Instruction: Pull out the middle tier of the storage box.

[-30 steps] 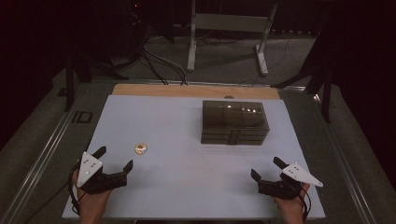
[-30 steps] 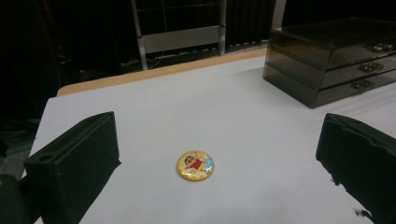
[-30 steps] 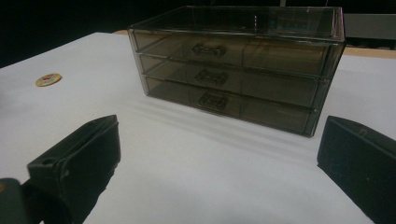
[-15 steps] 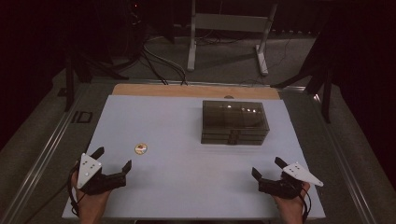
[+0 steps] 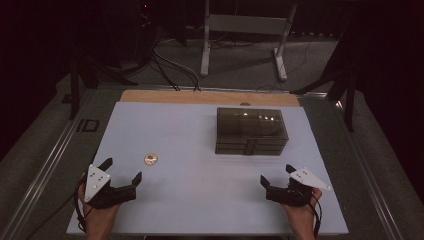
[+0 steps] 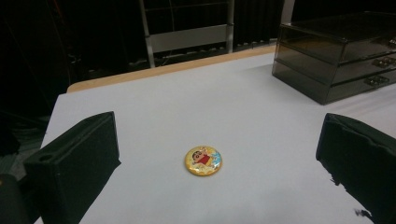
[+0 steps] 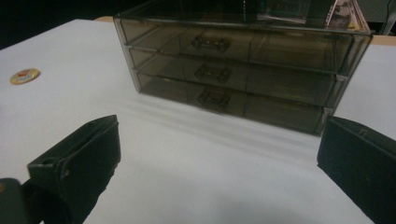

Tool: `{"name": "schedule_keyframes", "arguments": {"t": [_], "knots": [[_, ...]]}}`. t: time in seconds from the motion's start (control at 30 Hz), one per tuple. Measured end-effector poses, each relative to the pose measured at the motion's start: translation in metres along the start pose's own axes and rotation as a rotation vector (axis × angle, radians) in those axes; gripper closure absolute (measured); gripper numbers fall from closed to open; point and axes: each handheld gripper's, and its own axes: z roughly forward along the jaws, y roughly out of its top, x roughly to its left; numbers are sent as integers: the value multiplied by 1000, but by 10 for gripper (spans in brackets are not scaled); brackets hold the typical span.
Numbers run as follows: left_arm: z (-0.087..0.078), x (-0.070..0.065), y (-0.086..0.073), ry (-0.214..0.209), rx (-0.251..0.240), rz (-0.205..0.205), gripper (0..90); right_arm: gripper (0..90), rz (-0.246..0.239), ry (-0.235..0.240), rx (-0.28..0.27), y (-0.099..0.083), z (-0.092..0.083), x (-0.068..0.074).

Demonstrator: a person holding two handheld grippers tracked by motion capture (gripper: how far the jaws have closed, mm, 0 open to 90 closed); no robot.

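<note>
A small round yellow badge (image 5: 150, 159) with a cartoon figure lies flat on the white table top (image 5: 190, 130); the left gripper view has the badge (image 6: 203, 161) centred just ahead of the jaws. My left gripper (image 5: 120, 170) rests at the near left, open and empty, a short way behind the badge. A smoky transparent three-drawer box (image 5: 251, 131) stands right of centre, all drawers closed. My right gripper (image 5: 277, 175) sits at the near right, open and empty, facing the drawer box (image 7: 238, 70) and its handles. The badge (image 7: 24, 75) also lies far left in the right gripper view.
A wooden strip (image 5: 210, 97) runs along the table's far edge. Beyond it are a metal stand (image 5: 245, 30) and cables (image 5: 170, 65) on a dark floor. Metal rails (image 5: 45, 165) flank the table on the left.
</note>
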Motion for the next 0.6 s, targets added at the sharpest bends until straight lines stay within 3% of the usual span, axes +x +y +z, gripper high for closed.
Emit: {"name": "schedule_keyframes", "arguments": {"t": [0.6], "knots": [[-1,-2,1,17,-4,4,7,0,5,-57,14,4,22,9]]}}
